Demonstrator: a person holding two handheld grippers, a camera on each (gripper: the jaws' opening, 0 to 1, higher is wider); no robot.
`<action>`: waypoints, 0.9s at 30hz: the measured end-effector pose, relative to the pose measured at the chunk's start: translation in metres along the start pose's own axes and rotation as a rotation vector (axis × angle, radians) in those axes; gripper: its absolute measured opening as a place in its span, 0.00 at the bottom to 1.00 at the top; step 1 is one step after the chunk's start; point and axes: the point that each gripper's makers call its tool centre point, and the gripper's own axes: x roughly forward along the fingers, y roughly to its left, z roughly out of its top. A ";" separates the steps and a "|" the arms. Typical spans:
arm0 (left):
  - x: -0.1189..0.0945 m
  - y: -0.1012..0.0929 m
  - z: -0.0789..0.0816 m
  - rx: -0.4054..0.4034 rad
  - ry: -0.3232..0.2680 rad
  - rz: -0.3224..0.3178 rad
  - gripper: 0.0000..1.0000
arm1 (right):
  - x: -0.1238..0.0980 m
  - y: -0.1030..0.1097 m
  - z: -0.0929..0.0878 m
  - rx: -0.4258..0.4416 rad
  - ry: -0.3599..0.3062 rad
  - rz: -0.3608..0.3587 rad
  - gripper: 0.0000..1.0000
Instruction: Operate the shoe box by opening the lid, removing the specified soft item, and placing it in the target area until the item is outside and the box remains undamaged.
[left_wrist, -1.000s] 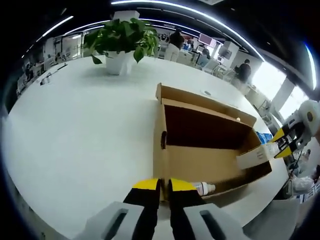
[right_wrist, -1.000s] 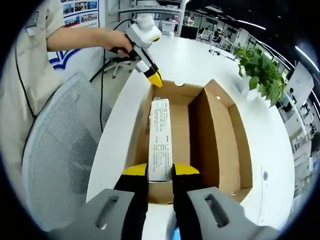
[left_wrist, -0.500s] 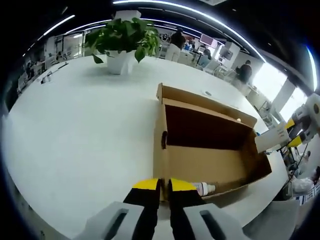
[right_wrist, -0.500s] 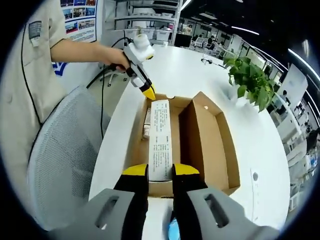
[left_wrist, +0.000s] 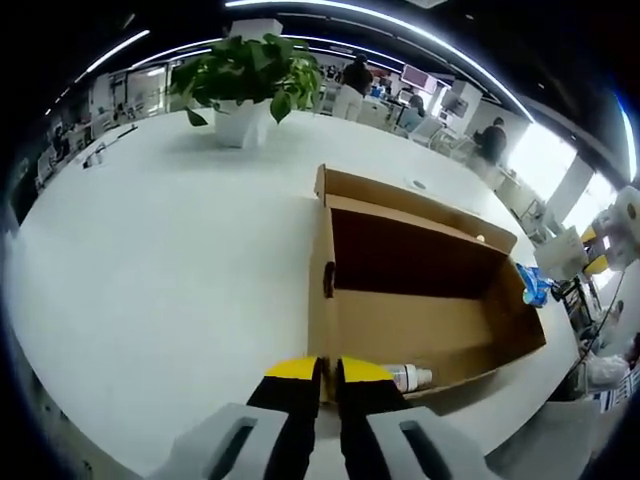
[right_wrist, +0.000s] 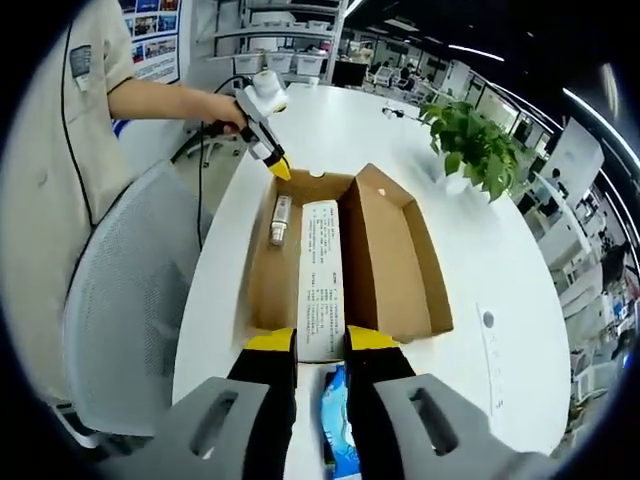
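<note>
Both tongs have something in their jaws as I read it. My right gripper (right_wrist: 320, 345) is clamped on a long white printed carton (right_wrist: 321, 280), which juts forward from the yellow tips and hangs above the open shoe box (right_wrist: 345, 255). My left gripper (left_wrist: 318, 372) has its jaws nearly together on the near cardboard wall of the box, steadying it.

From big to small: the white table (left_wrist: 150, 260) runs wide and bare to the left; a grey mesh chair (right_wrist: 115, 320) sits beside the table's edge on the left in the right gripper view, with a person standing behind it; a potted plant (left_wrist: 245, 85) stands far across the table. The box lies open, its lid (left_wrist: 400, 195) folded back on the far side. A small bottle (right_wrist: 280, 218) lies on the box floor. A blue packet (right_wrist: 338, 440) rests on the table just under my right jaws, outside the box.

The carton looks clear of the box, so I judge the removal nearly done; the set-down remains. My worry is the left grip: if I pull or twist while moving the right hand, the thin wall could crease or tear. The carton is held at one end only, so a quick swing could lever it out of the jaws.
</note>
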 end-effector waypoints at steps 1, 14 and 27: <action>0.000 0.000 0.000 -0.001 0.000 0.000 0.06 | -0.004 -0.002 -0.004 0.005 0.003 -0.004 0.15; 0.000 0.001 0.001 -0.007 -0.001 -0.002 0.06 | -0.035 -0.038 -0.048 0.024 0.059 -0.073 0.15; 0.000 0.000 0.001 -0.004 0.001 -0.005 0.06 | -0.055 -0.066 -0.106 0.051 0.158 -0.116 0.15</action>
